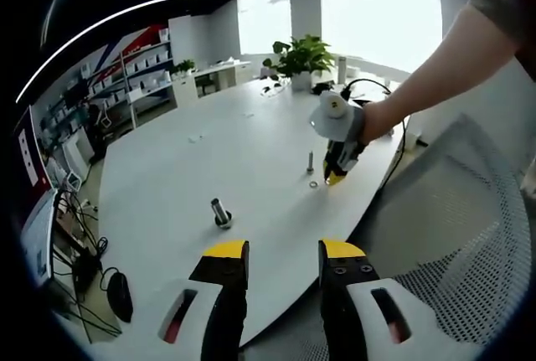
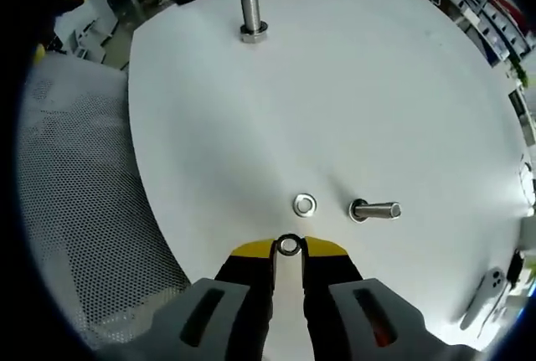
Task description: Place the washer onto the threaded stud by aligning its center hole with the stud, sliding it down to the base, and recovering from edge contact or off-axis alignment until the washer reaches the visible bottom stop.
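Right hand-held gripper [image 2: 288,248]: jaws pinched a small washer [image 2: 288,246] at their yellow tips, low over the white worktop [image 2: 377,85].
Second washer [image 2: 305,205]: lay flat on the worktop, just beside the threaded stud [image 2: 374,209].
Threaded stud: stood upright on its base, bare, apart from the held washer.
Larger stud [image 2: 250,18]: stood well apart, across the worktop.
Left hand-held gripper [image 1: 282,252]: jaws spread, holding nothing, at the worktop's near edge.
Mesh chair [image 2: 75,202]: beside the worktop.
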Tool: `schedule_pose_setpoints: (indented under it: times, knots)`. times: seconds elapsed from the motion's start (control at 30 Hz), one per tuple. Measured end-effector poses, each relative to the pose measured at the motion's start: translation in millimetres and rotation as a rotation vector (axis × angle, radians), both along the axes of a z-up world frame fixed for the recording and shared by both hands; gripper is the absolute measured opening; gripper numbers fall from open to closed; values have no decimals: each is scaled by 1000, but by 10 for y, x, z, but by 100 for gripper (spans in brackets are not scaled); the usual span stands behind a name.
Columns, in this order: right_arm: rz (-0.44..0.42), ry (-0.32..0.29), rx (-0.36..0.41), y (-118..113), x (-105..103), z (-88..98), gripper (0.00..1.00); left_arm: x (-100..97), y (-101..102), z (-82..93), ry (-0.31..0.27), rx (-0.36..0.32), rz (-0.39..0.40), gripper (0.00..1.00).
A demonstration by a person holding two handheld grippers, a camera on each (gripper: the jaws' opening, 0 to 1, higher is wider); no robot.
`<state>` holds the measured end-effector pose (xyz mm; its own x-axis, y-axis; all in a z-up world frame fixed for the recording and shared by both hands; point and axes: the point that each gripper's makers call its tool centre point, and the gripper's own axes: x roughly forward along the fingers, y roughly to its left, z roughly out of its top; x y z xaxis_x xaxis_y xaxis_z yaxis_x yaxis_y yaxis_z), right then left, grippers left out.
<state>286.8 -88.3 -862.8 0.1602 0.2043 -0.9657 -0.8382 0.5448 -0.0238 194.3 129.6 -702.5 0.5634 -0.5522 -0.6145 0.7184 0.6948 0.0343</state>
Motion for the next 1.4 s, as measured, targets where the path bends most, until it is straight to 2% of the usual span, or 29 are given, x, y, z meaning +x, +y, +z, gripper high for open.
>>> schedule_pose_setpoints:
  times: [0.6,1.0,1.13,1.4]
  knots:
    - [-121,-75,44,-208,237,275,13,-1,-12,6,1,-9,-5,32]
    - [-143,-123,53,-220,378,428,13,-3,-16,4,4,-12,-8,32]
    - [-130,-188,31,-220,418,558,13,-8,-20,5,5,-13,-9,32]
    - [-106,-201,38,-157,403,631,13,-12,-16,-1,9,-12,-10,32]
